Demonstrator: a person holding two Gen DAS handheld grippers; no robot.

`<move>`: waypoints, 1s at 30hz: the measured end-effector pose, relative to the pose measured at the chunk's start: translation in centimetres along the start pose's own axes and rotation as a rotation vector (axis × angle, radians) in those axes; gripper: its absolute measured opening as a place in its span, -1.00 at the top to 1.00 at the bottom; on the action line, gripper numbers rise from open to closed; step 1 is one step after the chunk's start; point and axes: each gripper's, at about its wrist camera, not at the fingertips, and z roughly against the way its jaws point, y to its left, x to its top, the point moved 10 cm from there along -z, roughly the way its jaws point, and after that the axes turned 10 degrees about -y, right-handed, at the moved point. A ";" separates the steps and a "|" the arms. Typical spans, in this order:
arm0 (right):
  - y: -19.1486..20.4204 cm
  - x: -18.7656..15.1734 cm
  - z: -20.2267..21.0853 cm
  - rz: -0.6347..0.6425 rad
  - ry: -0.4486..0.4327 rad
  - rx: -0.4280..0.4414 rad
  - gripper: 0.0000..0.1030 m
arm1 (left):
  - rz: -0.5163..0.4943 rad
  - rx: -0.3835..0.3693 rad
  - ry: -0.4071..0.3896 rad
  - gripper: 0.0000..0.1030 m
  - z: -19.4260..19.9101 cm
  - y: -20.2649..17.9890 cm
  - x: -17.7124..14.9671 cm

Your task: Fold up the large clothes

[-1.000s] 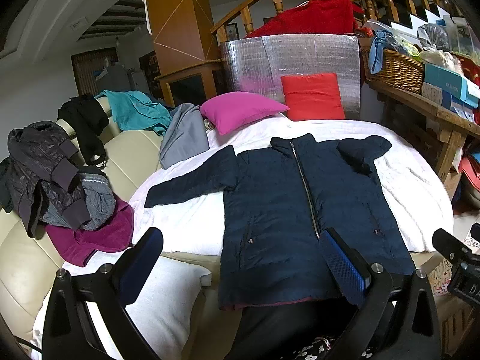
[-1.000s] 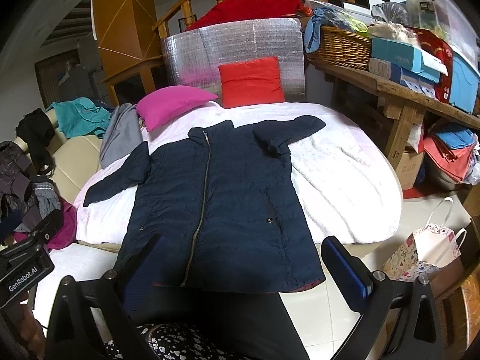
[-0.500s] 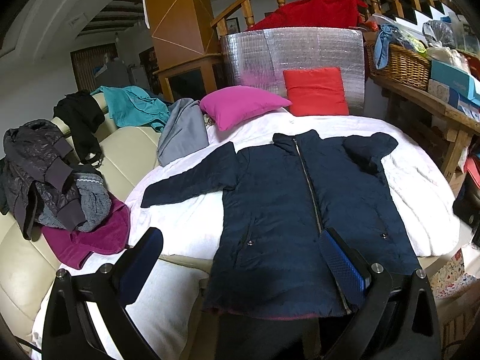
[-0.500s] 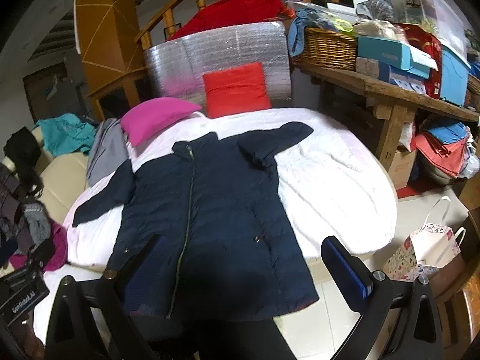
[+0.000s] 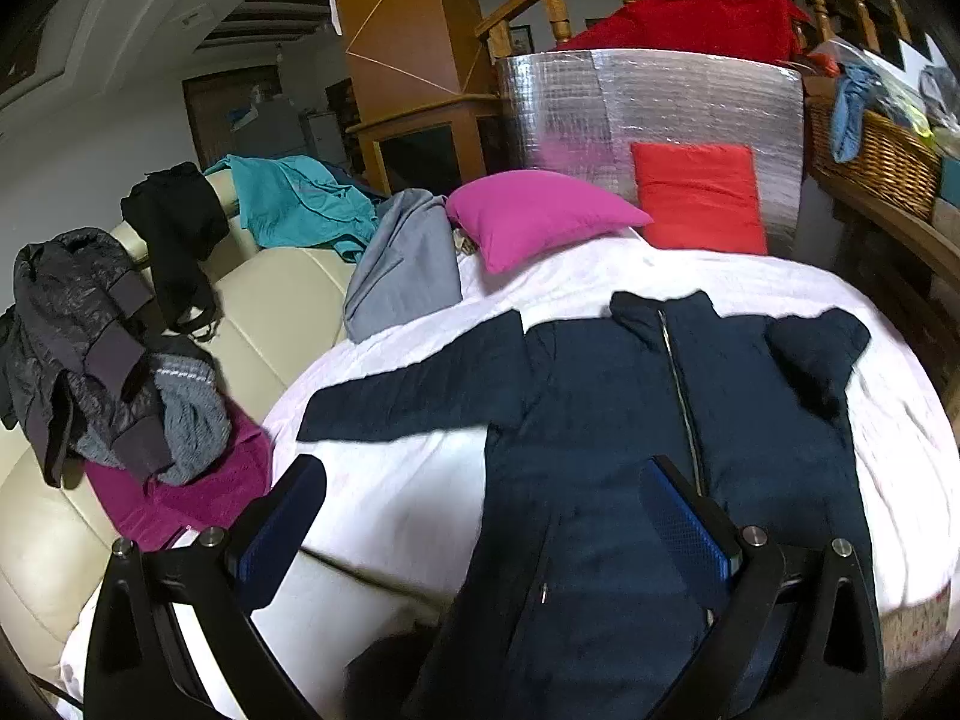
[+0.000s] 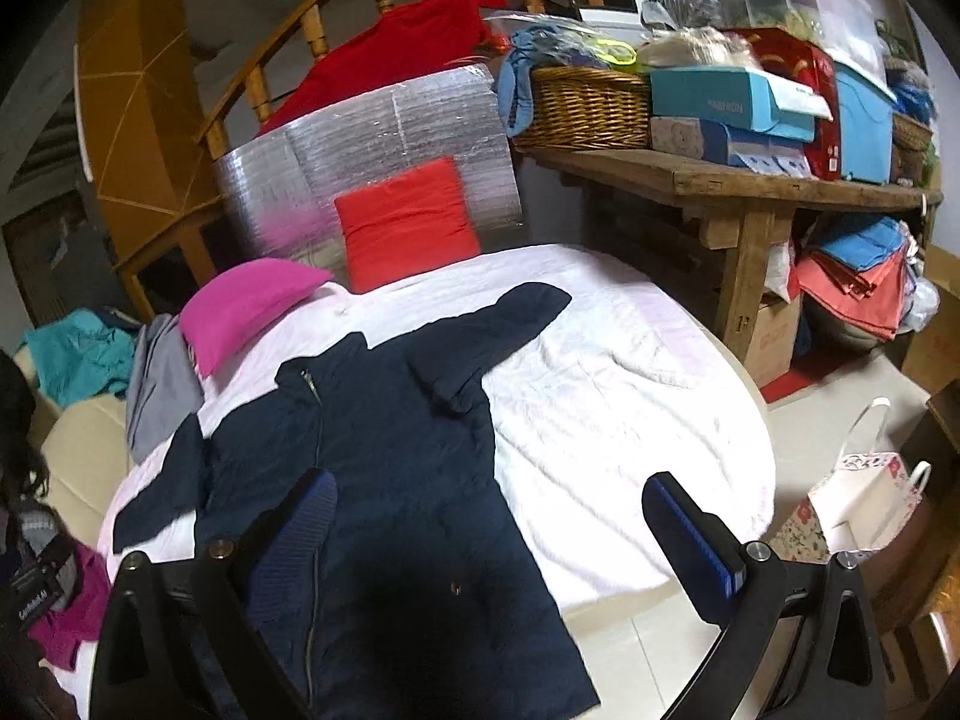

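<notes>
Both tools closer over navy jacket [image 5: 630, 420], left tool [image 5: 480, 516] and right tool [image 6: 489, 531] agape.

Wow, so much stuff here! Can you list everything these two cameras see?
Jacket: one, navy, spread flat on the bed, zipped.
Bed cover: one, white.
Pillow: one, magenta, at the bed's head.
Cushion: one, red, against the silver panel.
Grey garment: one, beside the pillow.
Sofa: cream, draped with teal, black, dark grey and magenta clothes.
Wicker basket: one, on the wooden bench, beside blue boxes.
Gift bag: one, white, on the floor.
Left gripper: open, empty.
Right gripper: open, empty.
</notes>
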 end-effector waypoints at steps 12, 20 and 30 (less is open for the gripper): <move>-1.8 2.5 -16.8 -0.210 0.081 0.212 -1.00 | -0.018 -0.055 0.194 -1.00 -13.1 -6.9 -1.6; -3.5 1.9 -31.8 -0.395 0.218 0.261 -1.00 | 0.043 -0.116 0.293 -1.00 -20.7 -10.2 -2.7; -8.4 0.6 -47.0 -0.651 0.287 0.178 -0.80 | 0.012 -0.084 0.230 -1.00 -27.5 -12.8 -1.3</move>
